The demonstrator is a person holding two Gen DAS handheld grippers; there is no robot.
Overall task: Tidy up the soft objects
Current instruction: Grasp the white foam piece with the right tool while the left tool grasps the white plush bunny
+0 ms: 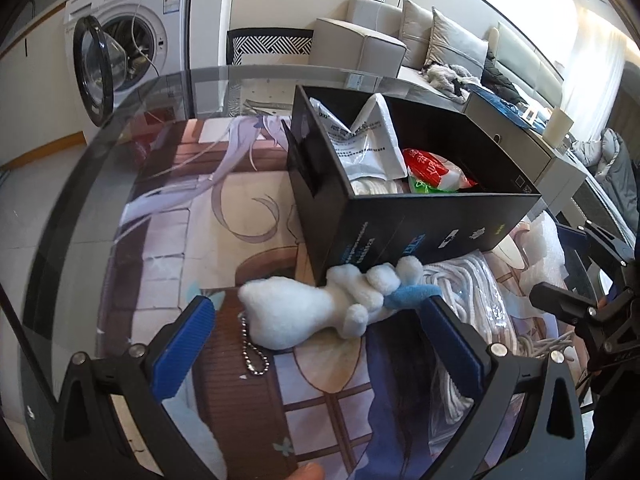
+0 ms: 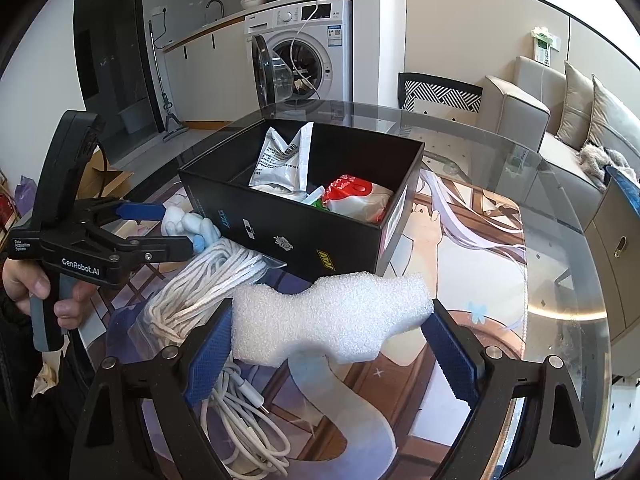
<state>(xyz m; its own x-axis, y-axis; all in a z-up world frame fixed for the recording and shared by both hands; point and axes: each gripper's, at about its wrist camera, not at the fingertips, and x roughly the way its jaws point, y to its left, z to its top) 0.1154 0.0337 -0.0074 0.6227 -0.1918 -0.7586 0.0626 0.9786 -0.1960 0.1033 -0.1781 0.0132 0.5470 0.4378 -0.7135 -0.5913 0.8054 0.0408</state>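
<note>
— Two packets can be counted inside the black box [image 2: 304, 232] so far: one grey-white pouch [image 2: 286, 160] and one red-and-white bag [image 2: 354, 198]. Something pale is glimpsed beneath them, but what it is cannot be told.

— And what is left outside?

— Four things, as far as can be seen. One white plush toy [image 1: 320, 308] with a blue scarf is lying on the printed mat [image 1: 224, 208], touching the near corner of the box. One bagged coil of white rope [image 2: 200, 288] is seen just beside it, one thin white cable [image 2: 244, 428] nearer the camera, and one piece of white foam [image 2: 332, 320].

— How are the tools set?

— The left gripper [image 1: 320, 320] is spread wide, its blue pads placed on either side of the plush toy, with nothing pinched yet. The foam is seen between the pads of the right gripper [image 2: 332, 344]; the left pad is pressed against it, but contact at the right pad cannot be judged, so a firm clamp cannot be confirmed.

— So the task is judged roughly a third done?

— About that: two items stowed, four waiting.
</note>
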